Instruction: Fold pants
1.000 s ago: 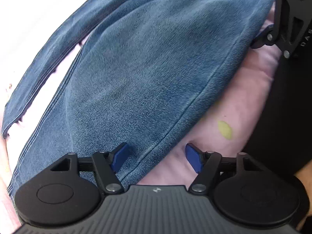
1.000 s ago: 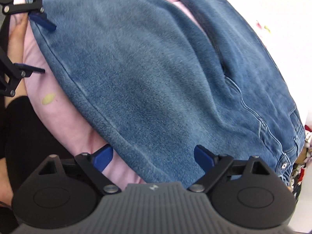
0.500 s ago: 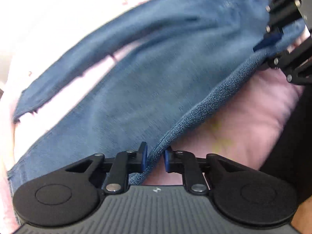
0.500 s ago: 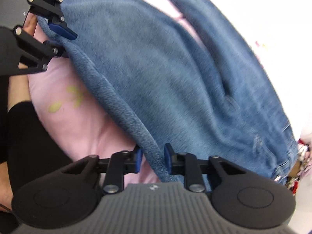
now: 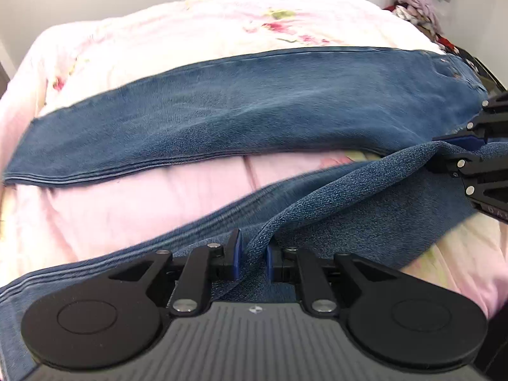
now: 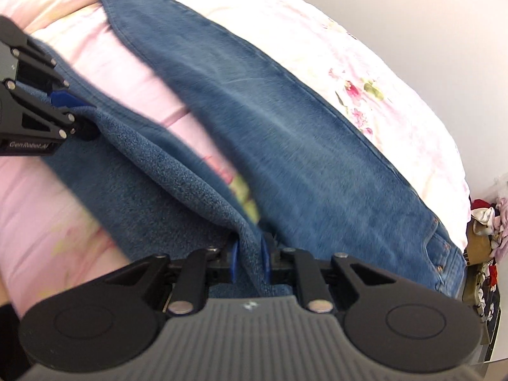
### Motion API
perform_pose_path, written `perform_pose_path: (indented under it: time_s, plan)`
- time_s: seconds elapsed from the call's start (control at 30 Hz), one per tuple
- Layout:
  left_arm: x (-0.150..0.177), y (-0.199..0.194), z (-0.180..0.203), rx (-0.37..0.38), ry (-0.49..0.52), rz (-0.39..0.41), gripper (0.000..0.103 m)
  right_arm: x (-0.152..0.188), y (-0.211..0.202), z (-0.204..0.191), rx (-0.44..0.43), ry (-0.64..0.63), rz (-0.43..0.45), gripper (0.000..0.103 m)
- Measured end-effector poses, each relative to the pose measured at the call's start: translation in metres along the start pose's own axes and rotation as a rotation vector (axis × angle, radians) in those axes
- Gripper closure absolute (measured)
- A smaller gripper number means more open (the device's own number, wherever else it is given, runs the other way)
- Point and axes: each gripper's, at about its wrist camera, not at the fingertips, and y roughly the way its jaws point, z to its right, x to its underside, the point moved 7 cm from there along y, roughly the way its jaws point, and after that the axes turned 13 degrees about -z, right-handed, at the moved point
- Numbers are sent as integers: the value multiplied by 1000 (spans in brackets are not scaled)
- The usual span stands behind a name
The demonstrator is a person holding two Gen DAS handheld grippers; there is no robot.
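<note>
Currently the near leg of the jeans (image 5: 241, 117) is pinched along its outer side seam at two points. The left gripper (image 5: 252, 258) has its jaws drawn narrow on a raised ridge of denim; the right gripper (image 6: 250, 262) grips the same seam nearer the waist. The right jaws have just been closing, with the fabric pressed between the blue pads (image 6: 234, 262). In each wrist view the other gripper is seen at the frame edge, clamped on the same edge.

Position: the jeans lie on the bed (image 5: 222, 22), on a pink floral cover. The far leg lies flat on the cover. The near leg is lifted off it, sagging between the two grips, and a strip of pink cover shows between the two legs.

Orientation: the long axis runs crosswise in the left wrist view. The waistband, with rivets and pocket stitching, points toward the right end; the hems point left. In the right wrist view the same axis runs diagonally, waist at lower right, hem at upper left.

Judgement on the step in hand, folding the near leg over the far one:
- Both grips should be carried across together at equal height, so the seam stays straight.
- Light tension should be kept between the grips to limit the sag.
- The held seam should be laid on the far leg's outer edge, hems matched.
- Release is best delayed until the denim rests flat.
</note>
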Motion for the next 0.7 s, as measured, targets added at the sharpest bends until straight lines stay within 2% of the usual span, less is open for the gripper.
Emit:
perform_pose_path:
  time_s: [0.17, 0.27, 0.37, 0.4, 0.43, 0.47, 0.5, 0.6, 0.7]
  plan:
    - [-1, 31, 0, 4, -28, -48, 86, -19, 40, 5, -37, 29, -56, 93]
    - [2, 31, 3, -27, 51, -24, 82, -19, 49, 2, -31, 13, -60, 92]
    - [6, 20, 2, -52, 151, 5, 58, -16, 41, 4, -49, -2, -48, 88]
    - [8, 14, 0, -46, 172, 11, 44, -14, 36, 6, -65, -2, -44, 76]
    - [10, 8, -3, -35, 188, 10, 38, -13, 30, 8, -85, -1, -38, 66]
    - [13, 1, -6, -22, 201, 11, 38, -10, 24, 9, -106, -1, -31, 50]
    - [18, -7, -9, -9, 215, 8, 38, -8, 17, 10, -130, -3, -26, 41]
    - [36, -33, -22, 15, 266, -1, 38, -1, -4, 14, -163, -20, -25, 31]
    - [55, -55, -41, 0, 301, -17, 38, 14, -26, 13, -169, -65, -22, 24]
